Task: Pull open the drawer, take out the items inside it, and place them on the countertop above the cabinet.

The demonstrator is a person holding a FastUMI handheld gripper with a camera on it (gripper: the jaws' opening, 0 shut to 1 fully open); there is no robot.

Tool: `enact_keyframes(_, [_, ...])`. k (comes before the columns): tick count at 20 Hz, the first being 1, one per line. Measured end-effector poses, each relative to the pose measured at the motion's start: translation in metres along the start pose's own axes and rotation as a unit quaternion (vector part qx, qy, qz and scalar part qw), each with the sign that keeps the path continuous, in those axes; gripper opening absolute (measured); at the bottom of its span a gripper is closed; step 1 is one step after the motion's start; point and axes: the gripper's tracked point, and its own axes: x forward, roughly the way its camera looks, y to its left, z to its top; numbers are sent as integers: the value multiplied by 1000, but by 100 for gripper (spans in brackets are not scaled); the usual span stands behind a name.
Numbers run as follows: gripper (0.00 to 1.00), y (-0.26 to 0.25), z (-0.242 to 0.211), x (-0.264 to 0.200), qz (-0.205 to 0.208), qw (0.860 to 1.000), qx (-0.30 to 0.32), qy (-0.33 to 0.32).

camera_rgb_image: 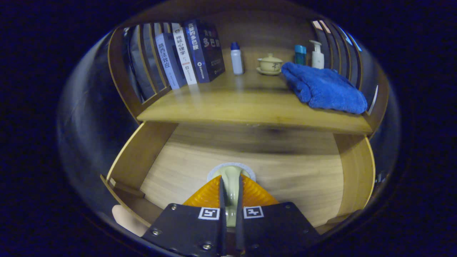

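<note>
Books [191, 53] lean together far left. A white bottle [236, 59] stands right of them, then a lidded cup [270, 64] on its saucer. Far right, a teal bottle [300, 54] and pump bottle [317, 55].

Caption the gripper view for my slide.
Gripper shut on a pale cup in the open drawer, below the countertop.

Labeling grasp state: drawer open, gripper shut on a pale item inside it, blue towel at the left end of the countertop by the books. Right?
One error: the blue towel lies at the countertop's right end, away from the books. The gripper view shows it. The drawer is open, and the gripper is shut on the pale item.
</note>
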Motion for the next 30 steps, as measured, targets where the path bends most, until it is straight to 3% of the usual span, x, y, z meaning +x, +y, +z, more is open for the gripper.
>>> enact_keyframes(3, [10,7,19,-14,10,1000,-5,-24])
enact_keyframes(8, [10,3,74,-30,-8,995,-20,-93])
enact_keyframes(14, [10,-12,135,-7,-42,986,18,-159])
enact_keyframes(21, [10,-8,164,30,-71,981,10,-183])
enact_keyframes(30, [10,-9,180,58,-59,979,35,-194])
